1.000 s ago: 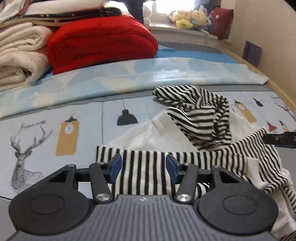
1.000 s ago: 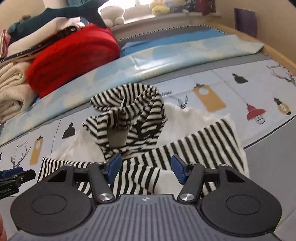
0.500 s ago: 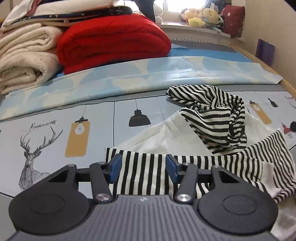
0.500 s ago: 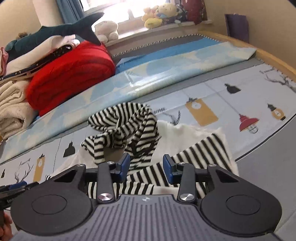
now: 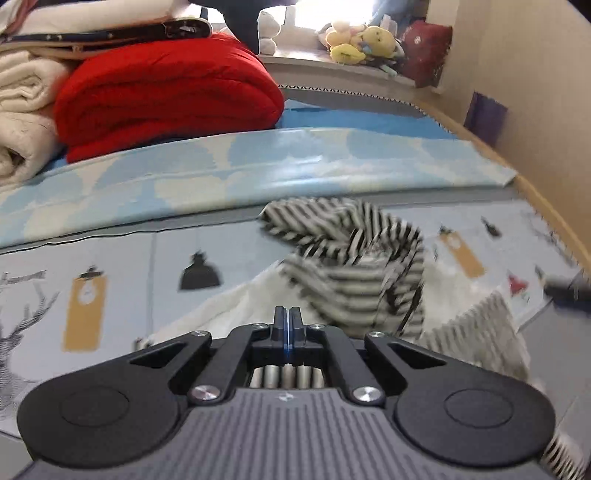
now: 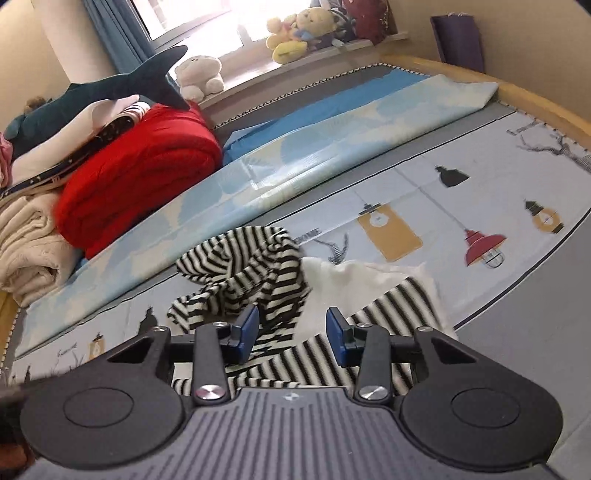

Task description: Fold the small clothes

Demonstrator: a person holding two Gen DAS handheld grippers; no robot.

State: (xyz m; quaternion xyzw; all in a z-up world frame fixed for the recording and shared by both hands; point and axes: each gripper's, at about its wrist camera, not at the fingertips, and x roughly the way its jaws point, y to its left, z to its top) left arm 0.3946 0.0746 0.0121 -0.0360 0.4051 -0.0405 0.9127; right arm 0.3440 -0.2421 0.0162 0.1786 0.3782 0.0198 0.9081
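A small black-and-white striped garment point(image 5: 354, 266) with white panels lies crumpled on the printed mat point(image 5: 110, 266), smeared by motion. My left gripper point(image 5: 287, 325) sits at its near hem with the jaws pressed together. The striped edge that lay between them is now hidden under the gripper body, so the hem seems pinched. In the right wrist view the same garment point(image 6: 251, 269) lies ahead. My right gripper point(image 6: 292, 334) hovers over a striped sleeve point(image 6: 391, 317). Its blue pads point(image 6: 246, 332) stand apart, with cloth below and between them but not pressed.
Folded red point(image 5: 166, 88) and cream point(image 5: 22, 125) blankets are stacked at the back left. A light-blue folded mat point(image 5: 258, 173) crosses behind the garment. Plush toys point(image 6: 295, 33) sit on the window sill. A wooden bed rail point(image 6: 535, 99) runs along the right.
The left jaws have snapped shut at the striped hem and the hand has moved, so the garment blurs. The right jaws have narrowed and that hand has risen, tilting its view.
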